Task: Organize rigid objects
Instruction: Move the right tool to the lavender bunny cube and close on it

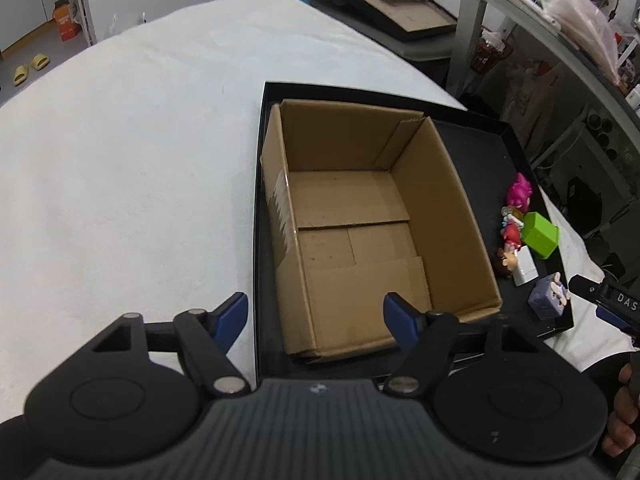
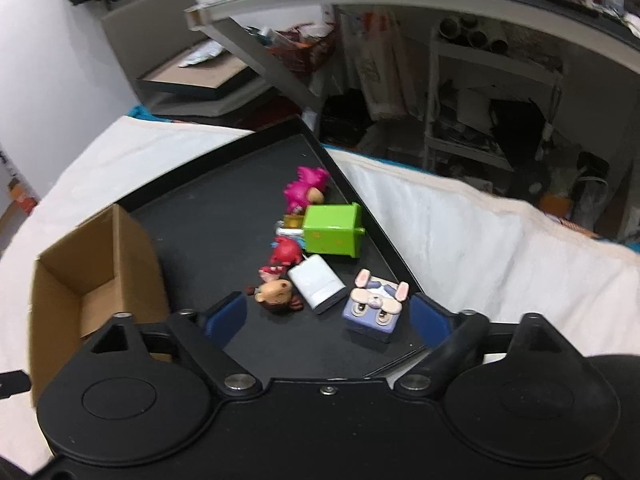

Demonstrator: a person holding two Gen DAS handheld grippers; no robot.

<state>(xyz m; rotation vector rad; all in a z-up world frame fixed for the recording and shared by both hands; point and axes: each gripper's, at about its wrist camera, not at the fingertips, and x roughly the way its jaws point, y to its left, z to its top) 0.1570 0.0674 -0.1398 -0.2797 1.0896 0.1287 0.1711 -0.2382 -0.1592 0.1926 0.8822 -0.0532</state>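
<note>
Brown corrugated cardboard box (image 1: 360, 220), open-topped and empty, stands in a shallow black rectangular tray (image 1: 472, 132) on white bedding (image 1: 120, 160). The toys lie loose on the tray beside it, none yet boxed. Judged step: approach for the first pick. The right gripper (image 2: 326, 318) hovers over the lilac rabbit-faced cube (image 2: 374, 306), jaws apart and empty; the left gripper (image 1: 316, 320) stands likewise over the box's near edge. The white rectangular block (image 2: 318, 284) and brown-haired figurine head (image 2: 278, 294) crowd the cube, and the tray wall runs close alongside.
</note>
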